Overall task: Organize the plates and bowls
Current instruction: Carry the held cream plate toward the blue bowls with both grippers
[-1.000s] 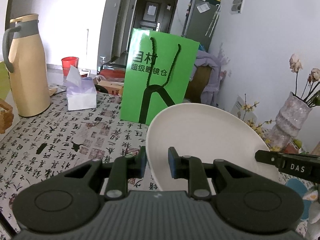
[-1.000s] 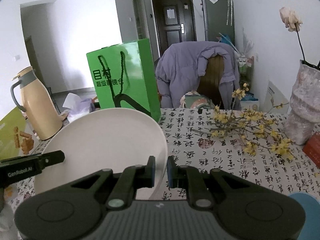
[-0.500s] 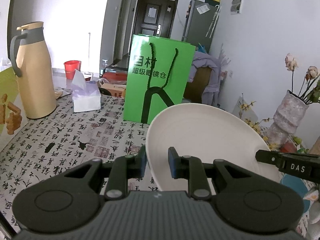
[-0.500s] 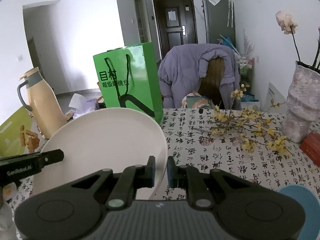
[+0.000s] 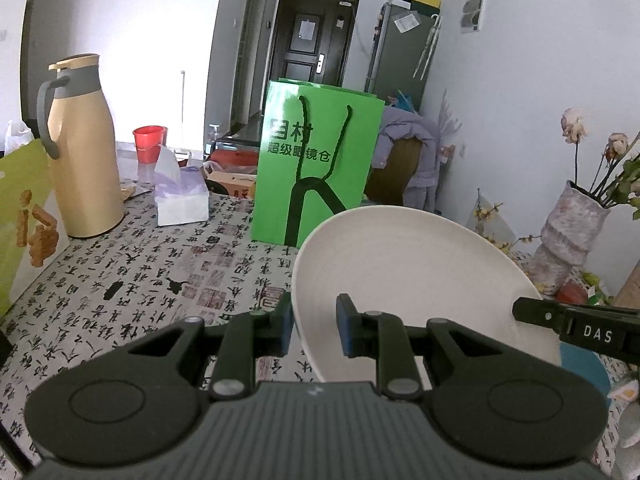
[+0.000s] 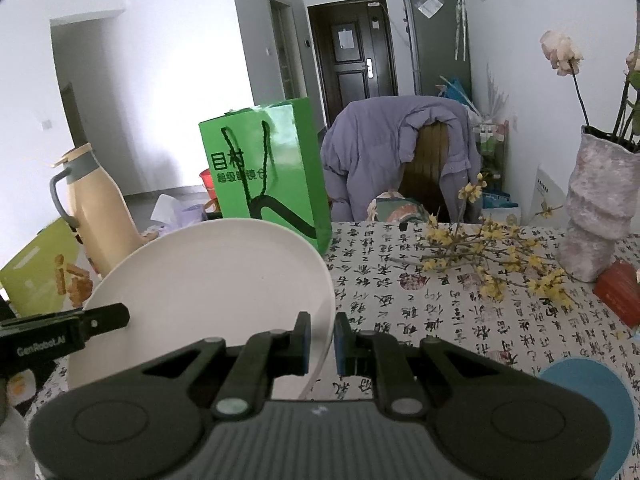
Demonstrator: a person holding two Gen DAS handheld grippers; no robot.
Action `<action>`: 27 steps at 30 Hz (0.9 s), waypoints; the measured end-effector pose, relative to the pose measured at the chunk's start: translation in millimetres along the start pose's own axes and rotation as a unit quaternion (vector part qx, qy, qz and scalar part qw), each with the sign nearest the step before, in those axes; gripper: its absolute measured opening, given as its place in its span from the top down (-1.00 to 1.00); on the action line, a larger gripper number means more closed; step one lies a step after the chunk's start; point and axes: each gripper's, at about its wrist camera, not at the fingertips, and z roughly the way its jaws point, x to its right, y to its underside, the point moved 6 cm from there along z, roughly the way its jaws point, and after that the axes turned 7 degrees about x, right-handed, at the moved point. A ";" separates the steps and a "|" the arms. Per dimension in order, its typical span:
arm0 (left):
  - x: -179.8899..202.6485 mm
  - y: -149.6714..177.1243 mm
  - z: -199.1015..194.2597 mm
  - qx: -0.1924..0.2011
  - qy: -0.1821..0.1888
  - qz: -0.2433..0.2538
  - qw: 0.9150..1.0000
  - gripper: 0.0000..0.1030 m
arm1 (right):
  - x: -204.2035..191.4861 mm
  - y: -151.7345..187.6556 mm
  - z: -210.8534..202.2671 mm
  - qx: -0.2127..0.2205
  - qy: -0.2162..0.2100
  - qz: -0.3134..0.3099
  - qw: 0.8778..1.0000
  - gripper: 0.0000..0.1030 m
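Observation:
A large cream plate [image 5: 412, 280] is held in the air above the table by both grippers. My left gripper [image 5: 314, 326] is shut on its left rim. My right gripper [image 6: 322, 340] is shut on its right rim, and the plate [image 6: 208, 296] fills the left of the right wrist view. Each gripper's finger shows at the far rim in the other's view. A blue plate [image 6: 592, 396] lies on the table at the lower right, also showing in the left wrist view [image 5: 588, 372].
On the calligraphy-print tablecloth [image 5: 140, 276] stand a green paper bag [image 5: 316, 168], a beige thermos jug [image 5: 80, 152], a tissue box [image 5: 180, 200], a snack box [image 5: 24, 216], a stone-look vase [image 6: 600, 208], yellow flower sprigs [image 6: 488, 256] and a red box [image 6: 620, 292].
Both grippers have pulled back and risen a little with the plate; the bag, jug and vase look farther away. The grip on the plate is unchanged.

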 end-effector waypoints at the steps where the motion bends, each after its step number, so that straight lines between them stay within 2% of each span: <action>1: 0.1 0.9 -2.0 -0.001 -0.001 -0.001 1.000 0.57 | -0.5 0.8 -1.7 0.000 0.000 0.000 1.000 0.76; 27: 9.4 13.0 -42.3 0.006 -0.009 0.006 1.000 0.57 | -0.1 14.5 -49.4 0.012 -0.005 0.009 1.000 0.76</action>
